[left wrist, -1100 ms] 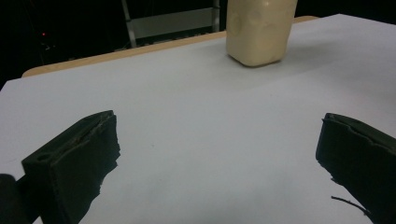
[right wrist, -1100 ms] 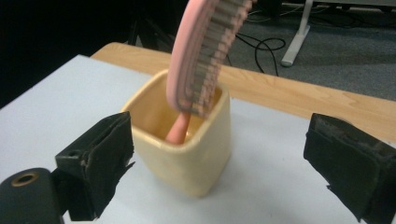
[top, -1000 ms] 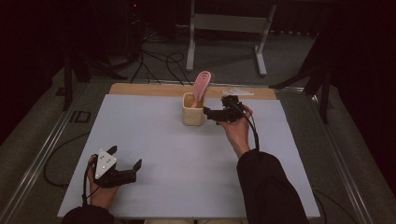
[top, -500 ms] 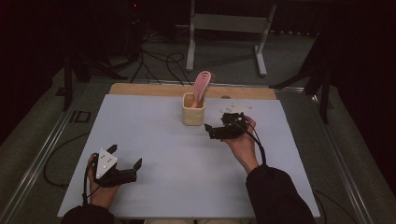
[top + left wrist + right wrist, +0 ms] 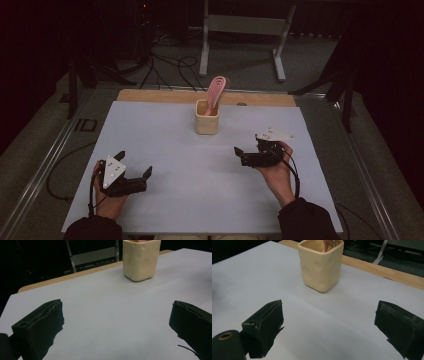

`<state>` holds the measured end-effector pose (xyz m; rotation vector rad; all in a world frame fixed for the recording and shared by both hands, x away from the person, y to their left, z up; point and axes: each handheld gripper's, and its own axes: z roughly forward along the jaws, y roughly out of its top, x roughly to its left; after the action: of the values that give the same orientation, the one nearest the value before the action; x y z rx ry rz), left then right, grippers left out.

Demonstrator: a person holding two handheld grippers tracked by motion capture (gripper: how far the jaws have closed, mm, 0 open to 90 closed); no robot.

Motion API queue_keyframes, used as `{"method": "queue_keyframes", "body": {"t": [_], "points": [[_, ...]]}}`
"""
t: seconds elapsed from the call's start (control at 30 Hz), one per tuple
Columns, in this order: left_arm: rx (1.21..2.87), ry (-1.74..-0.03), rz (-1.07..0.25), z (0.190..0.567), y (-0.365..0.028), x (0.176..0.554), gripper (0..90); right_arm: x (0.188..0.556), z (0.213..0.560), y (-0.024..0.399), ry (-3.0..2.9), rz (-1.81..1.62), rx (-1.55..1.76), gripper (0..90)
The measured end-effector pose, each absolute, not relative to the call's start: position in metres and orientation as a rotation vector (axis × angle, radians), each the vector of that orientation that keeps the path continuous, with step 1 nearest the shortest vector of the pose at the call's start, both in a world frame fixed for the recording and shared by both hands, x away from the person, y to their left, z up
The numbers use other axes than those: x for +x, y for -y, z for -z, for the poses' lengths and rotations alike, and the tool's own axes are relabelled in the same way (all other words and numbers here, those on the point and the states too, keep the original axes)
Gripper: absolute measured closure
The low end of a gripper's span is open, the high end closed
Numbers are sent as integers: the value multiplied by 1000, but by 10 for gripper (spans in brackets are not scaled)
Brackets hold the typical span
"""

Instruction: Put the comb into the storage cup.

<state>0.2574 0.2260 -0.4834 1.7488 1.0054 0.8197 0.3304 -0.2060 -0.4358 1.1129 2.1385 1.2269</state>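
Standing upright in a cream ceramic cup (image 5: 206, 118) at the counter's (image 5: 165, 130) far middle, pink spatula (image 5: 216, 91) runs near-vertical, blade end up, leaning slightly right and away. Right tongs (image 5: 239, 153) gape wide, empty, low over the counter, right-front of the cup. Left tongs (image 5: 145, 176) also wide open, empty, near-left corner, well apart.

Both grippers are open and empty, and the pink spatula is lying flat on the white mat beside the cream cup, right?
Not quite. The pink spatula stands inside the cream cup, sticking out above its rim, as the high view shows. The rest holds: the left gripper and right gripper are open and empty.
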Motion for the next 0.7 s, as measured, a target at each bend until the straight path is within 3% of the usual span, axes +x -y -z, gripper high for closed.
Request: {"method": "queue_keyframes", "body": {"t": [0.7], "points": [[1741, -1004, -827, 479, -233, 260, 0, 277, 469, 261, -2014, -1306, 1085, 81]]}}
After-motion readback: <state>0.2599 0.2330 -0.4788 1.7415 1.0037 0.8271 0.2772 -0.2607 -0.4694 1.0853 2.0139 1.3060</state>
